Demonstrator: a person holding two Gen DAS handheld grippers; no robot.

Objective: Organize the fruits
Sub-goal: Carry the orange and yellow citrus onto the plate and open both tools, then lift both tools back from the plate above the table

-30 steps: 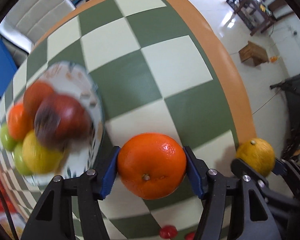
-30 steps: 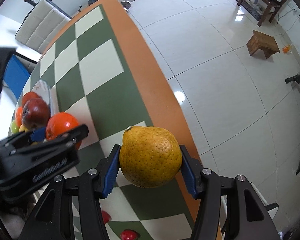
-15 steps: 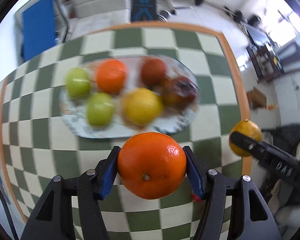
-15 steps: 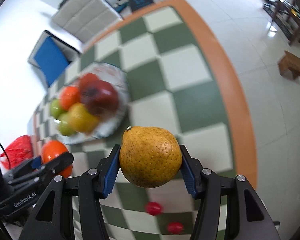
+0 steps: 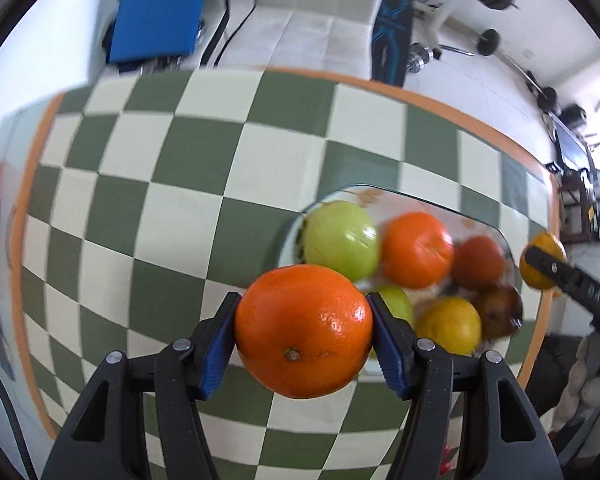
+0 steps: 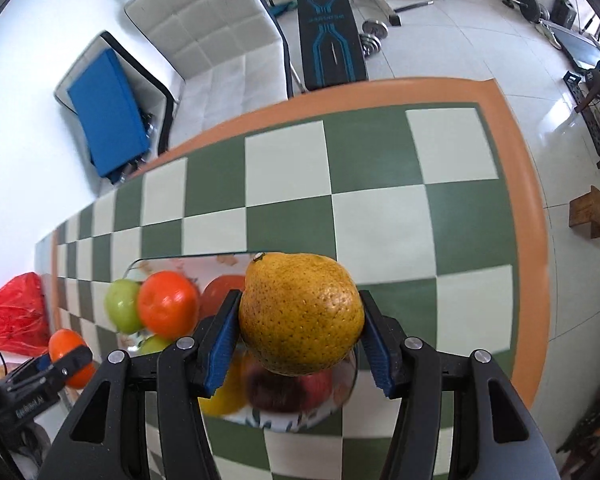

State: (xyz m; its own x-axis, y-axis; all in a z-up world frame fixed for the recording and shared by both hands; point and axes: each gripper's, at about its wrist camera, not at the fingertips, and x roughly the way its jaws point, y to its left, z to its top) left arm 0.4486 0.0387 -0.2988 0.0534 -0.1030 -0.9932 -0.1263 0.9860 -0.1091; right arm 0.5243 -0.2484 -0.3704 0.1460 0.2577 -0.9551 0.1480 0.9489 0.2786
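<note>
Orange and glossy, the orange (image 5: 303, 330) is sitting pinched between the blue pads of the left gripper (image 5: 303, 336), hanging over the checkered table (image 5: 188, 168) just beside the near-left rim of the glass plate (image 5: 496, 232). The right gripper (image 6: 298, 320) is clamping a yellow-orange citrus (image 6: 300, 312) directly above that plate's fruit pile, so it is looking nearer to a drop. The left 1 is probably needing a short shift toward the plate's centre, where 6 fruits are already lying.
</note>
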